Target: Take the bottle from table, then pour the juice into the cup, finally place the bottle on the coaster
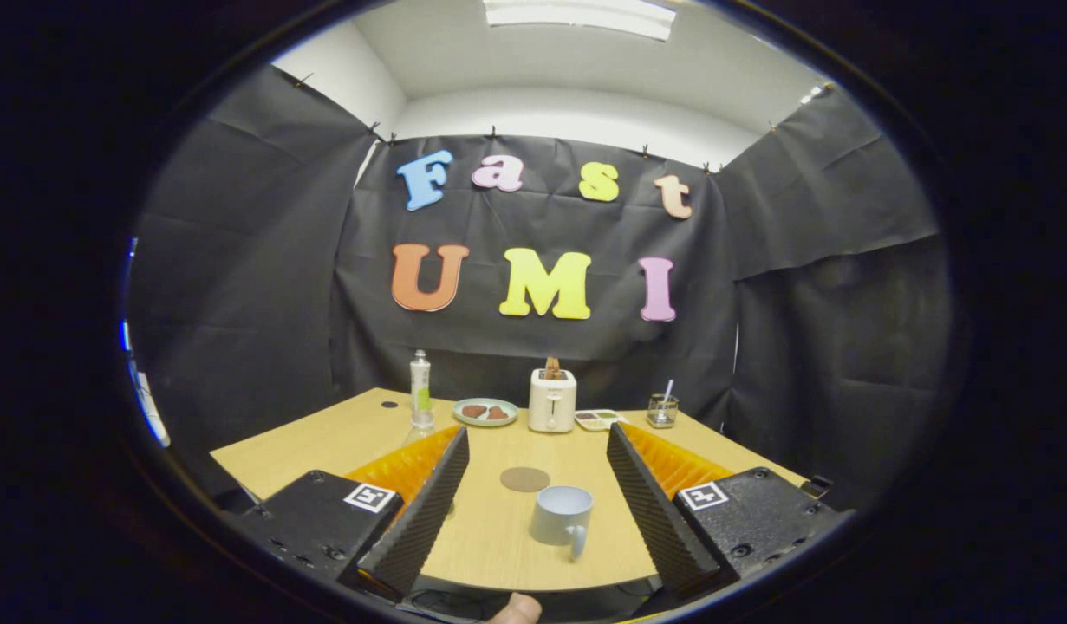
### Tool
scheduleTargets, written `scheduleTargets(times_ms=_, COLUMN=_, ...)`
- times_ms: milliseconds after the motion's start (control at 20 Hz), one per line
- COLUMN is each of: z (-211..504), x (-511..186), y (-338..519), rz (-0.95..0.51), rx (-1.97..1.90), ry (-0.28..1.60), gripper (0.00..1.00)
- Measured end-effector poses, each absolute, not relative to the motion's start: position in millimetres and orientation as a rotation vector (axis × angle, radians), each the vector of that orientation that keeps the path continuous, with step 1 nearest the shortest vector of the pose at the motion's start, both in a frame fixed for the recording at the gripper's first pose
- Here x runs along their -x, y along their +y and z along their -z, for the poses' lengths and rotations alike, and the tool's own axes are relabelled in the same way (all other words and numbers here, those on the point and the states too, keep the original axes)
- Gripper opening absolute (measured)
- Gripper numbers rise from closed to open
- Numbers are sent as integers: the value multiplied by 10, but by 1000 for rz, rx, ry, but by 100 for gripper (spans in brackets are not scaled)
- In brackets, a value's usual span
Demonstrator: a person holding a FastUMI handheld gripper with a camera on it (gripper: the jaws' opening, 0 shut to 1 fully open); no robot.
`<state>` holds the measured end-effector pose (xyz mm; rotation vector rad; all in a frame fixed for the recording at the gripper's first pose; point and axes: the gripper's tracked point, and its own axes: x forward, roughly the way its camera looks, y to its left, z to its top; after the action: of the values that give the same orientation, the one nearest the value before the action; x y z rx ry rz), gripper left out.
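Partly hidden behind the left finger of the tool, a clear bottle stands upright on the wooden tabletop; its base is covered by the fingertip, and what it holds is hard to make out beyond a pale greenish band on its side. A small dark spot lies on the tabletop just left of it, too small to identify. Right of the bottle sits a pale green plate carrying two brown pieces, then a white toaster with something brown sticking up from its slot. Beside the toaster lies a shallow sectioned tray with small dark and greenish contents, unclear at this range. Further right, a clear glass holds a thin straw-like stick.

The tool's fingers are spread wide apart, gripping nothing. Between them, on the tabletop, lies a round brown coaster, and just nearer stands a pale blue-grey mug, handle turned toward the camera, its inside hidden. A fingertip shows below the tabletop's front edge, cut off.
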<state>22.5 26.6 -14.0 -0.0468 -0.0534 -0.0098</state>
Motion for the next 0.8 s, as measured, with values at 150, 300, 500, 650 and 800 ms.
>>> scheduleTargets(times_ms=150, z=214, x=-395, y=445, rz=-4, rx=61, ry=-52, gripper=100)
scheduleTargets(times_ms=300, z=314, x=-621, y=680, rz=-26, rx=75, ry=-28, gripper=100)
scheduleTargets(times_ms=500, z=449, x=-980, y=1048, rz=-72, rx=61, ry=16, gripper=100)
scheduleTargets(times_ms=650, z=556, x=-1232, y=1288, rz=-91, rx=65, ry=48, gripper=100)
scheduleTargets(times_ms=800, z=662, x=-1449, y=1432, rz=-68, rx=81, ry=65, gripper=100)
